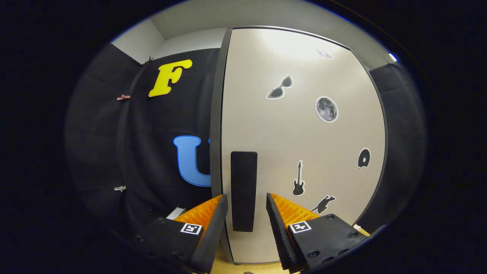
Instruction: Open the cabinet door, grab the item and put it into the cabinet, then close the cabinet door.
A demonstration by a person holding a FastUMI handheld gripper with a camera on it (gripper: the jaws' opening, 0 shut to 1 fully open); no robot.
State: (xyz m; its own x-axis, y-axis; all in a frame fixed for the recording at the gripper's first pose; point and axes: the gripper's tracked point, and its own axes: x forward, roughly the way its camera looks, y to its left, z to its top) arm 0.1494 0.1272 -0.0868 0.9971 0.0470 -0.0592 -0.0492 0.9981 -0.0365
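The cabinet (304, 144) stands upright against the booth's black cloth wall (152, 152), its pale door (296, 125) shut and flush within a dark frame. The door faces the gripper squarely and spans the cabinet front from its top edge to its bottom edge.

A tall dark handle (243, 190) is mounted vertically on the door, close to the door's left edge and in its lower half. Stickers are spread over the door's right half: a moon (326, 109) in the upper part, sunglasses (279, 88) above and left of it, a guitar (298, 179) lower down near the handle, a round dark sticker (363, 158) near the right edge, and a further dark figure (323, 203) near the bottom.

The gripper (246, 205) is open, its fingers spread apart with the handle's lower part showing in the gap between them. Whether the fingers touch the handle cannot be told. A strip of light worktop (224, 266) shows under the cabinet's bottom edge.

Small clips (123, 97) are pinned to the cloth, well left of the cabinet.
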